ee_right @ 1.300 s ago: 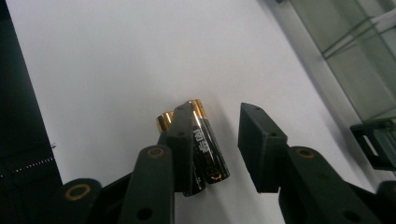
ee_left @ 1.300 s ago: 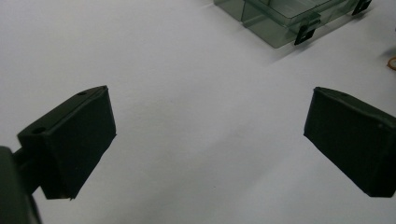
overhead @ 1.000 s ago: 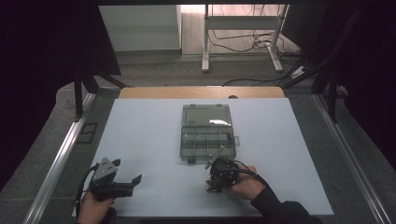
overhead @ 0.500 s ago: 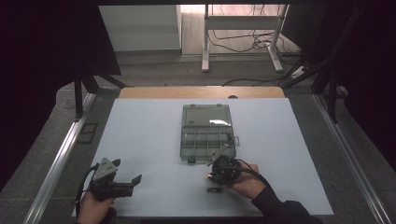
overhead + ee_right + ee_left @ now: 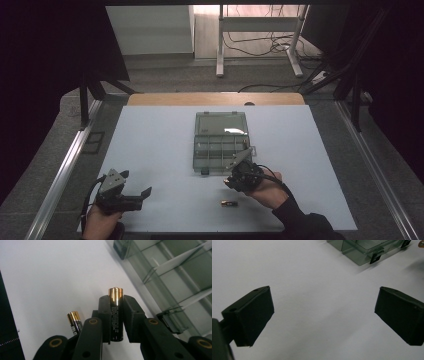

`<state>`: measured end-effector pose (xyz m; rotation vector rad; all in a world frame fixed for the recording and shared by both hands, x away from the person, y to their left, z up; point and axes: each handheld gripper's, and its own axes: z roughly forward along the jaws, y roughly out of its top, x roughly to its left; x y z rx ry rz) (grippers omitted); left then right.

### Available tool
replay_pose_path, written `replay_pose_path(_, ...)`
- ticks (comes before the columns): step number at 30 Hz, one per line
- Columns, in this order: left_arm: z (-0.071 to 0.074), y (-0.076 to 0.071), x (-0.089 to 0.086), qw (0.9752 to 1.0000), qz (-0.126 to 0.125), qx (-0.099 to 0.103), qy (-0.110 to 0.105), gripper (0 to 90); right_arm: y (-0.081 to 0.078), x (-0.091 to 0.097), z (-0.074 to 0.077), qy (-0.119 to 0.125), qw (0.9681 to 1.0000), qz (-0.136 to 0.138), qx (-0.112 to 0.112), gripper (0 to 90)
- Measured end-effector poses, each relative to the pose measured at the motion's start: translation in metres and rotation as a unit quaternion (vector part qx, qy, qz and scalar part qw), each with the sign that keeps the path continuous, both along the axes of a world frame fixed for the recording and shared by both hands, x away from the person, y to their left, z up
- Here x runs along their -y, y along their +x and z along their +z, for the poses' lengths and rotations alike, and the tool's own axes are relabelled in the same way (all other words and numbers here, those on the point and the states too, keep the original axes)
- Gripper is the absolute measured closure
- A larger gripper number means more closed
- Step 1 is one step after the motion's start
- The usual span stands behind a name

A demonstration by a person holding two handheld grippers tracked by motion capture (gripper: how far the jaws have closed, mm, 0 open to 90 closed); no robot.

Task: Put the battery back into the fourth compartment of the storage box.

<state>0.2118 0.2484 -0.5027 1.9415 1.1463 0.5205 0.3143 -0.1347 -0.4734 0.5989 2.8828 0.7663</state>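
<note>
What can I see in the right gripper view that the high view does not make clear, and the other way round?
Right gripper view: the right gripper is shut on a battery with a gold cap. High view: the left gripper, the person's hands, the whole white table. Both: the clear box and a second battery lying on the table.
</note>
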Motion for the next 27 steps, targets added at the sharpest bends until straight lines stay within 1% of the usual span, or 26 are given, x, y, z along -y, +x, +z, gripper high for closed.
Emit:
replay_pose_path(12,0.0,0.0,0.0,1.0,0.001,-0.001,-0.001,2.9,0.008,0.005,0.013,0.018,0.9996,-0.017,0.013,76.8)
replay_pose_path(16,0.0,0.0,0.0,1.0,0.001,-0.001,-0.001,2.9,0.014,0.005,0.02,0.028,0.9992,-0.023,0.02,76.8)
replay_pose_path(21,0.0,0.0,0.0,1.0,0.002,-0.001,-0.002,2.9,0.019,0.005,0.024,0.031,0.9989,-0.028,0.023,76.8)
replay_pose_path(24,0.0,0.0,0.0,1.0,0.002,-0.002,-0.002,2.9,0.024,0.007,0.028,0.036,0.9985,-0.033,0.026,76.8)
replay_pose_path(27,0.0,0.0,0.0,1.0,0.002,-0.002,-0.002,2.9,0.027,0.008,0.03,0.04,0.9982,-0.038,0.024,76.8)
